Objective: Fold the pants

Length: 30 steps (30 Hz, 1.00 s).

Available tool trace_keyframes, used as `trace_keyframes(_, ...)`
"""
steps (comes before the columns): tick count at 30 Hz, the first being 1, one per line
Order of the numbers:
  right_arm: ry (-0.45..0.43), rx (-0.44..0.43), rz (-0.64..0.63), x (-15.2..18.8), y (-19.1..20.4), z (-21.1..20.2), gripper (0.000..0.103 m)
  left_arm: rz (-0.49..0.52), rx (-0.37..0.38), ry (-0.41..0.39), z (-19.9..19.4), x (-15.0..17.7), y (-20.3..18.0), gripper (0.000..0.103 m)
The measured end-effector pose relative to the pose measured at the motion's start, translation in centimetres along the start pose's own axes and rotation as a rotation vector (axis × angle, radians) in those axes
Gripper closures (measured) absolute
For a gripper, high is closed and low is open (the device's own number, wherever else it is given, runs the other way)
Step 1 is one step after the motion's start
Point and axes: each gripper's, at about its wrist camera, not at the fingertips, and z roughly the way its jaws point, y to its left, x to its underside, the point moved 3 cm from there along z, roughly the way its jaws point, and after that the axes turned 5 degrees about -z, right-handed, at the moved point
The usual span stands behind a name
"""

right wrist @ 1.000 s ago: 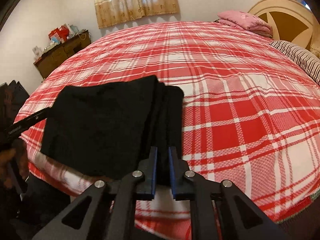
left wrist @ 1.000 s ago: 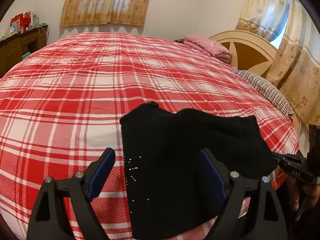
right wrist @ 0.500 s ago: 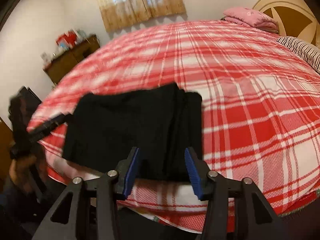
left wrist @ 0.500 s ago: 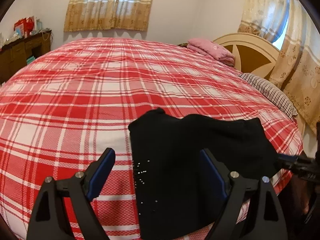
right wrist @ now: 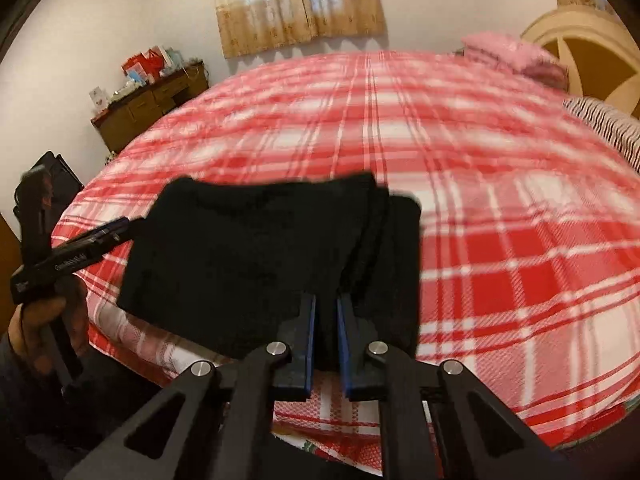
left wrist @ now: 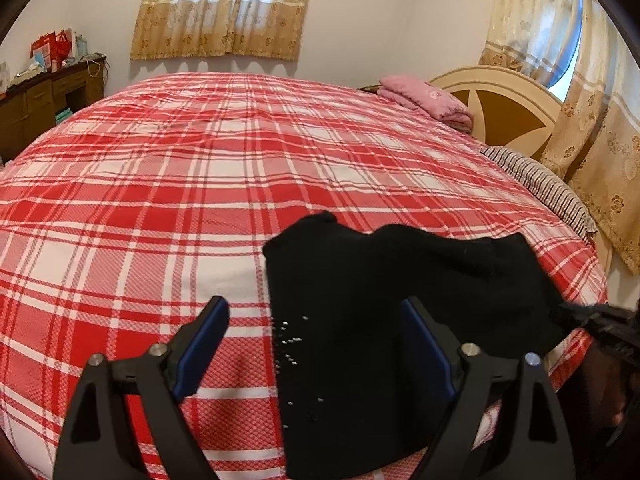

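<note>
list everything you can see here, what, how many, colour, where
pants: 1, black, folded, near edge of the bed
bedspread: 1, red and white plaid, covering the bed
folded blanket: 1, pink, far corner by the headboard
striped pillow: 1, dark and white, by the headboard
headboard: 1, cream and brown
curtains: yellow-beige, at the windows
dresser: 1, brown wood, far left wall
left gripper: open, over the pants
right gripper: shut on the pants' near edge

white print on left gripper (right wrist: 120,229) (blurred, unreadable)
</note>
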Motion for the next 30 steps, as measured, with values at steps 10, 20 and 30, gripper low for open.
trace_keyframes(10, 0.080, 0.091, 0.061, 1.9, -3.6, 1.9, 0.092, 0.031, -0.062, 0.036, 2.2, 0.5, 0.5, 0.001)
trace_keyframes(20, -0.071, -0.121, 0.024, -4.6, -0.6, 1.6, 0.066, 0.131, -0.065, -0.016, 1.4, -0.7, -2.3, 0.001)
trace_keyframes(30, 0.084, 0.009, 0.144, -4.5, -3.7, 7.7, 0.068, 0.152, -0.073, 0.076, 4.0, 1.1, -1.5, 0.000)
